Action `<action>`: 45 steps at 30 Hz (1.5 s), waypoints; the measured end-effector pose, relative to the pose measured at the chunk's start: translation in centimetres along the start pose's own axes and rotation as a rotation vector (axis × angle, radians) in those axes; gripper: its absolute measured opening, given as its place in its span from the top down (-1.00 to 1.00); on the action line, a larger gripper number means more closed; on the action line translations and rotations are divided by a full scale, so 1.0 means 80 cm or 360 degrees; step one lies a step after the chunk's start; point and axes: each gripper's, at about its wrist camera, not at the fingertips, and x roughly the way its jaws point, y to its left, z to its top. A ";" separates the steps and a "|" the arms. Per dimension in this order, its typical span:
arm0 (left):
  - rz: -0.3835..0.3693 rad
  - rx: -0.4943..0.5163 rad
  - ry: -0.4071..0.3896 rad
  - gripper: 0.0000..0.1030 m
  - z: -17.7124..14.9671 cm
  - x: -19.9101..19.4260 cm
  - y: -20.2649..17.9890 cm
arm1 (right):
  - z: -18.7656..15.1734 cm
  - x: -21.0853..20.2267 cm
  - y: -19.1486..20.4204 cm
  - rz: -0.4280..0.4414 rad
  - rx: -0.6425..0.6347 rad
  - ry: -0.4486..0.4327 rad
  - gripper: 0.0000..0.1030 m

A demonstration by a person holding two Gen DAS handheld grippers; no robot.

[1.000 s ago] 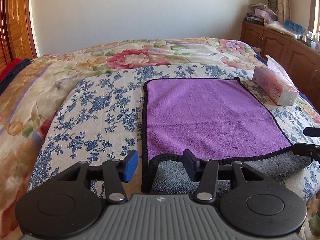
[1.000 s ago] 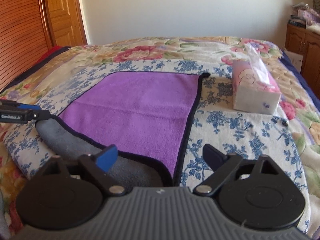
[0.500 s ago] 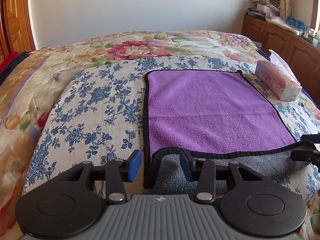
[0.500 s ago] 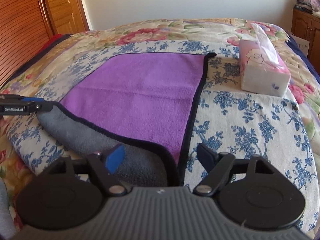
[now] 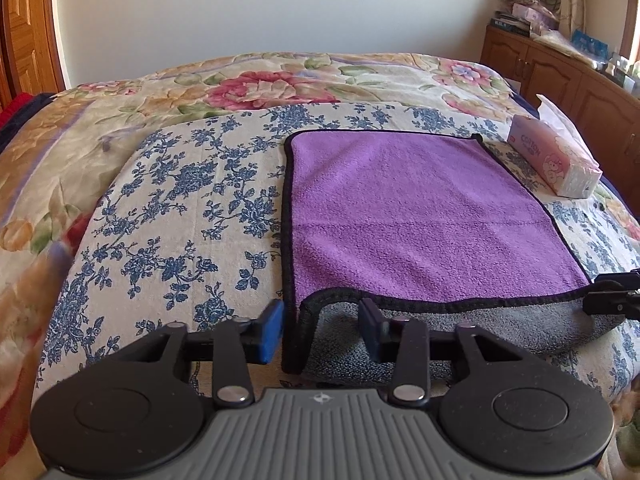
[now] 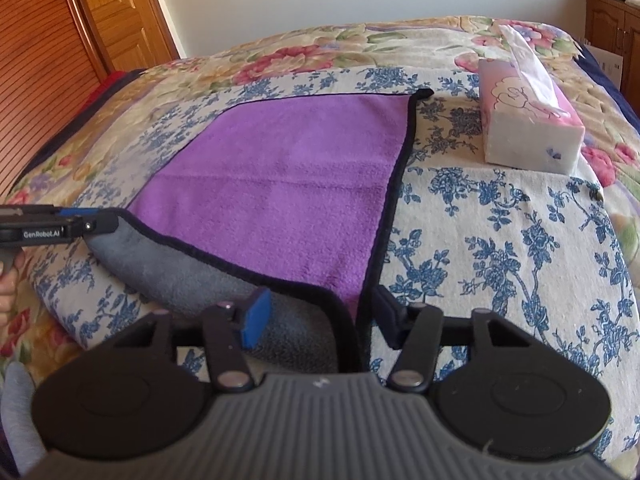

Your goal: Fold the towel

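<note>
A purple towel [image 5: 416, 208] with a black hem and grey underside lies spread on the bed; it also shows in the right wrist view [image 6: 288, 176]. Its near edge is lifted and curled, showing the grey side [image 5: 500, 324]. My left gripper [image 5: 322, 330] has its jaws around the near left corner with a gap on both sides. My right gripper [image 6: 316, 316] has its jaws around the near right corner, also with a gap. Each gripper shows at the edge of the other's view, the right one [image 5: 612, 294] and the left one [image 6: 60, 226].
A pink tissue box [image 6: 528, 120] stands on the bed right of the towel, also in the left wrist view [image 5: 556, 160]. The floral bedspread [image 5: 180, 200] surrounds the towel. A wooden cabinet [image 5: 560, 72] is at far right, wooden doors [image 6: 60, 60] at left.
Both grippers have risen and moved forward with the near edge between their jaws; the grey underside curls up more. The jaws have narrowed slightly.
</note>
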 end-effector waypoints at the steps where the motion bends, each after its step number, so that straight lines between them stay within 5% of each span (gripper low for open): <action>1: -0.0004 0.0003 0.0002 0.35 0.000 0.000 -0.001 | 0.000 -0.001 0.000 0.0001 0.0002 0.0004 -0.01; 7: 0.0002 0.0021 -0.0001 0.45 -0.002 0.000 -0.003 | 0.001 -0.006 0.002 0.0021 0.0005 0.0033 0.17; 11: 0.0000 0.0028 -0.0006 0.61 -0.002 -0.001 -0.003 | 0.001 -0.006 0.004 0.0022 -0.0012 0.0050 0.47; 13: -0.0023 0.0028 -0.0008 0.86 -0.002 -0.001 -0.003 | 0.001 -0.006 0.005 0.0017 -0.0028 0.0055 0.57; 17: -0.0039 0.0039 -0.0011 0.86 -0.001 -0.002 -0.006 | 0.002 -0.007 0.006 0.0020 -0.0047 0.0043 0.81; 34: -0.0060 0.0025 -0.0103 0.89 0.007 -0.018 -0.007 | 0.006 -0.014 0.010 0.0030 -0.0088 -0.0037 0.91; 45: -0.0066 -0.0015 -0.0211 0.90 0.018 -0.036 -0.006 | 0.017 -0.033 0.011 0.0030 -0.0101 -0.0204 0.92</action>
